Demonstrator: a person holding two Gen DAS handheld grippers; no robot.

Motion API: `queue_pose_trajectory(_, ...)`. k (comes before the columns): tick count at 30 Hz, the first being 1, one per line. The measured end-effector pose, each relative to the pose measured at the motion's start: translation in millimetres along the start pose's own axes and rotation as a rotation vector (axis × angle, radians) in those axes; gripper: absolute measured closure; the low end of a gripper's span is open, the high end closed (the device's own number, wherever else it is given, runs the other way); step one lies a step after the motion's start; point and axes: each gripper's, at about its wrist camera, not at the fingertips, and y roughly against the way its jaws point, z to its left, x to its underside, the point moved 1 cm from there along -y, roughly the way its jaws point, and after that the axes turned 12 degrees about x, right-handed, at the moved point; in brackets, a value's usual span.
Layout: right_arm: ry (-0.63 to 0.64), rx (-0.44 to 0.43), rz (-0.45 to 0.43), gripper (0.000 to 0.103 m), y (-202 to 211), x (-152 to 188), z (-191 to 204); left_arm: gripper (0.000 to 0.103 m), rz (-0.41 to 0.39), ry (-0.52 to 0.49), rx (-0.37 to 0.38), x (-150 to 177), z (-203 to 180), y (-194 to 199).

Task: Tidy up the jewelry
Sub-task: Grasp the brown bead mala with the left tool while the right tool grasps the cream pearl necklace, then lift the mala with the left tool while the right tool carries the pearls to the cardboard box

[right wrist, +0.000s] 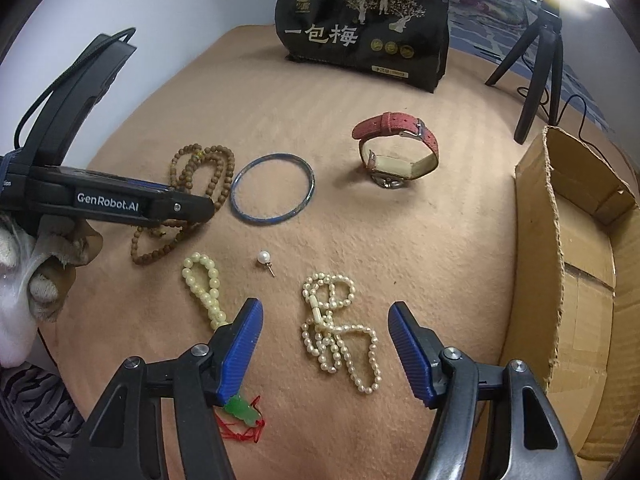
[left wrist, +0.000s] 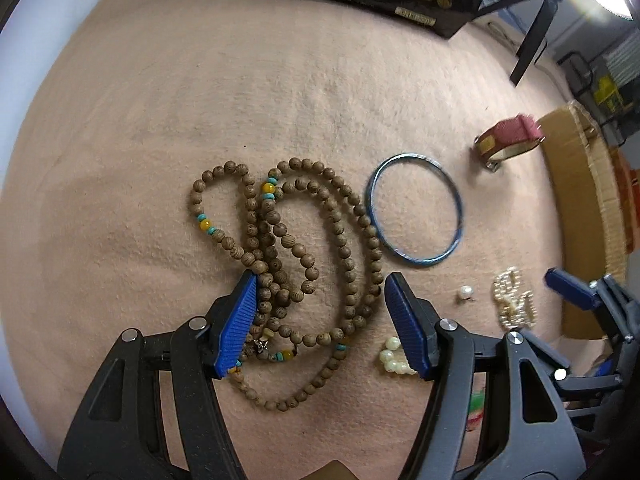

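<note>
A long brown wooden bead necklace (left wrist: 304, 248) lies tangled on the tan cloth; my left gripper (left wrist: 320, 280) is open just above it, jaws on either side, empty. It also shows in the right wrist view (right wrist: 200, 176). My right gripper (right wrist: 326, 310) is open and empty over a white pearl necklace (right wrist: 340, 336). Around them lie a blue bangle (right wrist: 274, 188), a red-strapped watch (right wrist: 396, 152), a pearl stud earring (right wrist: 264, 258), a cream bead strand (right wrist: 204, 284) and a green jade charm on red cord (right wrist: 242, 410).
An open cardboard box (right wrist: 576, 216) stands at the right edge. A black snack bag (right wrist: 364, 28) stands at the back, a black tripod (right wrist: 540, 52) at the back right. The left gripper's body (right wrist: 104, 200) reaches in from the left in the right wrist view.
</note>
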Motion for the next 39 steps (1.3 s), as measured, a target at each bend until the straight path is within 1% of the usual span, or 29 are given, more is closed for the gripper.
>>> queue_pose_trajectory(3,0.002,0.012,0.003,0.035,-3,-2,2,0.037,0.005,-0.03,-0.056,0,-6,-7)
queue_pose_trajectory(6,0.021,0.027,0.013,0.035,-7,-3,7,0.039,0.001,-0.036,-0.077,-2,-10,-11)
queue_pose_trajectory(8,0.037,0.04,0.023,0.038,-11,-3,9,0.048,-0.005,-0.034,-0.086,-3,-11,-11)
queue_pose_trajectory(9,0.041,0.05,0.031,0.04,-14,-3,9,0.05,-0.007,-0.03,-0.086,-3,-12,-12)
queue_pose_trajectory(11,0.045,0.068,0.054,0.044,-21,-2,8,0.063,-0.013,-0.017,-0.084,-5,-6,-11)
queue_pose_trajectory(12,0.044,0.07,0.061,0.045,-23,-2,7,0.067,-0.016,-0.008,-0.084,-6,-2,-10)
queue_pose_trajectory(14,0.038,0.066,0.066,0.045,-25,-2,5,0.077,-0.02,0.011,-0.074,-6,6,-7)
queue_pose_trajectory(15,0.039,0.066,0.068,0.046,-25,-1,5,0.078,-0.023,0.023,-0.063,-6,9,-5)
queue_pose_trajectory(16,0.04,0.072,0.066,0.049,-25,-2,5,0.078,-0.025,0.032,-0.051,-6,11,-5)
queue_pose_trajectory(17,0.042,0.075,0.063,0.057,-25,-1,6,0.078,-0.027,0.035,-0.044,-6,13,-4)
queue_pose_trajectory(18,0.042,0.075,0.061,0.061,-25,-1,6,0.079,-0.029,0.037,-0.041,-5,15,-3)
queue_pose_trajectory(20,0.042,0.066,0.057,0.076,-24,-2,6,0.081,-0.037,0.034,-0.046,-4,17,0)
queue_pose_trajectory(21,0.044,0.064,0.056,0.08,-24,-2,6,0.082,-0.042,0.036,-0.046,-3,20,2)
queue_pose_trajectory(22,0.052,0.058,0.058,0.086,-23,-2,7,0.085,-0.046,0.04,-0.046,-2,23,6)
queue_pose_trajectory(23,0.053,0.056,0.057,0.091,-22,-2,7,0.085,-0.052,0.051,-0.04,-1,26,9)
queue_pose_trajectory(24,0.052,0.054,0.056,0.092,-20,-1,8,0.085,-0.057,0.062,-0.034,0,30,13)
queue_pose_trajectory(25,0.048,0.05,0.053,0.095,-19,-1,7,0.086,-0.064,0.073,-0.03,0,35,19)
queue_pose_trajectory(29,0.006,0.029,0.031,0.098,-10,-3,0,0.088,-0.114,0.122,-0.001,2,44,44)
queue_pose_trajectory(30,-0.004,0.023,0.021,0.098,-6,-5,-1,0.089,-0.125,0.13,0.005,3,48,52)
queue_pose_trajectory(31,-0.011,0.014,0.011,0.098,-2,-7,-3,0.093,-0.137,0.138,0.013,3,51,59)
queue_pose_trajectory(36,-0.049,-0.016,-0.057,0.098,26,-16,-7,0.093,-0.214,0.17,0.075,8,61,100)
queue_pose_trajectory(39,-0.069,-0.028,-0.096,0.098,43,-20,-9,0.093,-0.265,0.176,0.114,7,59,121)
